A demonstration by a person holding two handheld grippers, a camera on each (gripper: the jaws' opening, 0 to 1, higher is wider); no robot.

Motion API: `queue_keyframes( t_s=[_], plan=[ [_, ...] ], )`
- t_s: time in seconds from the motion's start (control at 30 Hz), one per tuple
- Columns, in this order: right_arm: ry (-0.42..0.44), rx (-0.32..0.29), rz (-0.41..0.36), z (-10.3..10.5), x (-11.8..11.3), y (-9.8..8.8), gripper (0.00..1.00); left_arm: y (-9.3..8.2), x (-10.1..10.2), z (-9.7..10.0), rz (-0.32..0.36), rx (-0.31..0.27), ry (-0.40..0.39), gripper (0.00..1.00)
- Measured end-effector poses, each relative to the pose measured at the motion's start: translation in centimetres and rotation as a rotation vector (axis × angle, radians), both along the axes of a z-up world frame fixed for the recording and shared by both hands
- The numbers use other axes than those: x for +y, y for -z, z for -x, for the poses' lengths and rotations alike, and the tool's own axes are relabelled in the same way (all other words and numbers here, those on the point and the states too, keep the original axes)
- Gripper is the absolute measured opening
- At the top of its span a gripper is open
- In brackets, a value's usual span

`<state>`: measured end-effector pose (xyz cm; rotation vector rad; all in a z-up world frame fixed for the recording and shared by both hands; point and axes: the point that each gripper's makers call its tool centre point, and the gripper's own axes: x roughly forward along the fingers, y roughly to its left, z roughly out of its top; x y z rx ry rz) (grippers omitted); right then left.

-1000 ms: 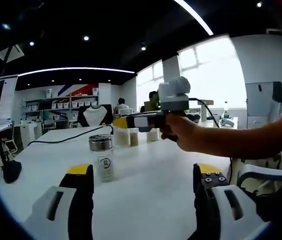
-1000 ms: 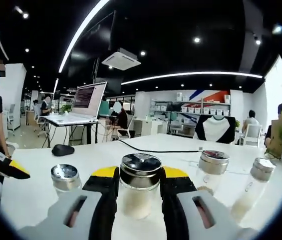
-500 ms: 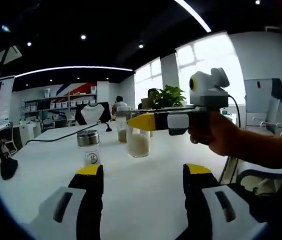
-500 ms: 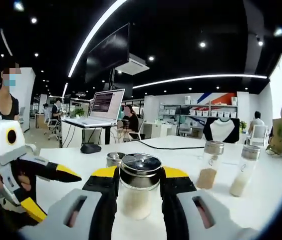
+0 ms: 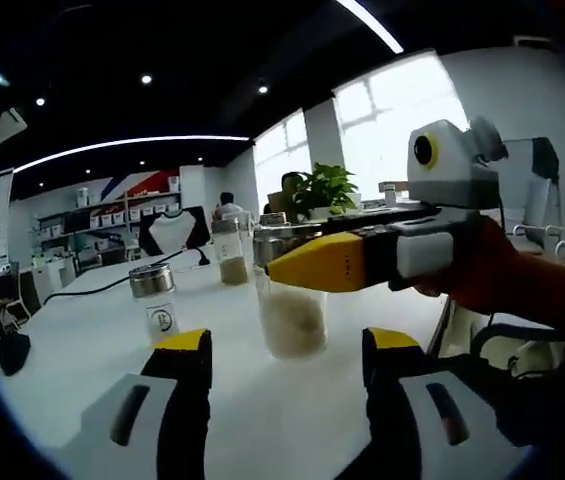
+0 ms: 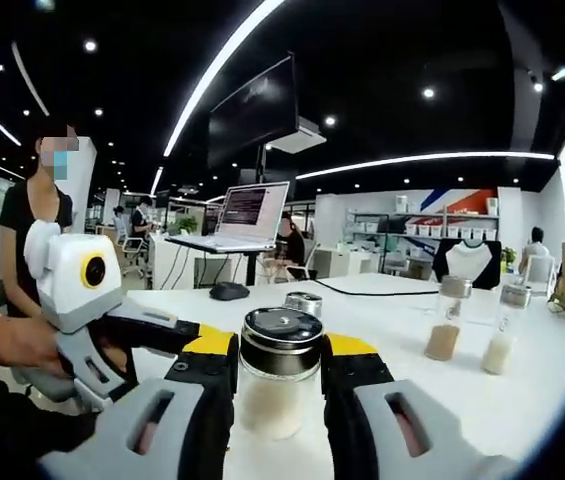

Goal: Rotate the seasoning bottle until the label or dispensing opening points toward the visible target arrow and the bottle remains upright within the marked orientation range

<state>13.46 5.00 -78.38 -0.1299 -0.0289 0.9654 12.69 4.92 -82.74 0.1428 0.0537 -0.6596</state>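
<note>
1. The left gripper (image 5: 284, 350) has its jaws spread wide with nothing between them, at the bottom of the left gripper view; the right gripper (image 6: 278, 362) has its jaws closed against the sides of the bottle (image 6: 280, 385), just under the cap.
2. In the left gripper view the labelled jar (image 5: 156, 300) stands at left on the tabletop (image 5: 72, 370); the held bottle (image 5: 290, 310) is at centre; the right gripper's yellow tip crosses it from the right.
3. In the right gripper view the left gripper (image 6: 177, 340) sits lower left, the bottle bottom centre, and two more jars (image 6: 447, 318) right.
4. Handling, as a judgement: a clear, rigid bottle, about half full of pale grains, so moderately light; smooth walls may slip, and it looks breakable.
5. The hold high on the body beneath the metal cap (image 6: 282, 338) suits turning it upright. No arrow is visible.
</note>
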Motion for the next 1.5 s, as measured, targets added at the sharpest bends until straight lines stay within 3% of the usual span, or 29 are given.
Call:
queue_keyframes(
  t_s=[0.13,0.2,0.3,0.4,0.47,0.5,0.6,0.77,0.93,1.03,1.1,1.17,1.23,1.33,1.4,1.47,1.5],
  plan=[
    [-0.063,-0.031,0.015,1.8,0.5,-0.1,0.31,0.2,-0.7,0.6,-0.042,-0.034,0.039,0.55],
    [-0.107,-0.061,-0.013,2.5,0.6,-0.7,0.31,0.4,-0.8,0.6,-0.058,-0.045,0.040,0.49],
    [-0.159,-0.020,-0.041,3.3,0.5,-0.7,0.31,0.0,-1.0,1.0,-0.033,-0.050,0.075,0.45],
    [-0.167,-0.038,-0.032,3.6,0.6,-0.7,0.31,-0.3,-1.2,1.3,-0.038,-0.072,0.101,0.42],
    [-0.179,-0.048,-0.032,3.7,0.7,-0.7,0.31,-0.2,-1.6,1.6,-0.041,-0.072,0.134,0.35],
    [-0.180,-0.051,-0.033,3.8,0.7,-0.7,0.31,-0.7,-1.2,1.4,-0.011,-0.086,0.096,0.35],
    [-0.175,-0.063,-0.040,3.7,1.0,-0.7,0.31,-0.5,-1.1,1.6,-0.036,-0.076,0.068,0.35],
    [-0.092,-0.073,-0.058,3.2,1.7,-0.6,0.32,-0.7,0.3,0.7,-0.109,-0.119,-0.095,0.34],
    [0.053,-0.041,-0.149,2.3,1.7,-0.7,0.33,-1.4,0.0,0.8,-0.018,-0.116,-0.129,0.34],
    [0.139,0.009,-0.191,1.8,0.9,-0.3,0.33,-1.0,-0.8,0.9,-0.021,-0.109,-0.091,0.35],
    [0.113,-0.004,-0.198,1.8,0.8,-0.5,0.33,-1.2,-0.9,0.9,0.017,-0.108,-0.057,0.35],
    [0.064,0.044,-0.220,2.0,0.8,-0.6,0.33,-1.2,-1.1,1.1,0.032,-0.100,-0.003,0.35],
    [0.008,0.047,-0.218,2.3,0.9,-0.8,0.33,-1.5,-1.3,1.4,0.040,-0.106,0.049,0.36],
    [-0.155,-0.038,-0.110,4.0,1.8,-0.9,0.33,-1.6,-1.3,1.7,0.027,-0.114,0.099,0.37],
    [-0.232,-0.073,-0.102,5.1,1.9,-1.3,0.33,-1.8,-1.6,2.2,0.031,-0.120,0.149,0.37],
    [-0.249,-0.027,-0.146,5.2,1.6,-1.6,0.33,-2.2,-1.9,2.8,0.080,-0.107,0.194,0.37],
    [-0.251,0.010,-0.185,5.0,1.4,-1.8,0.33,-2.3,-1.6,2.8,0.077,-0.115,0.179,0.36]
  ],
)
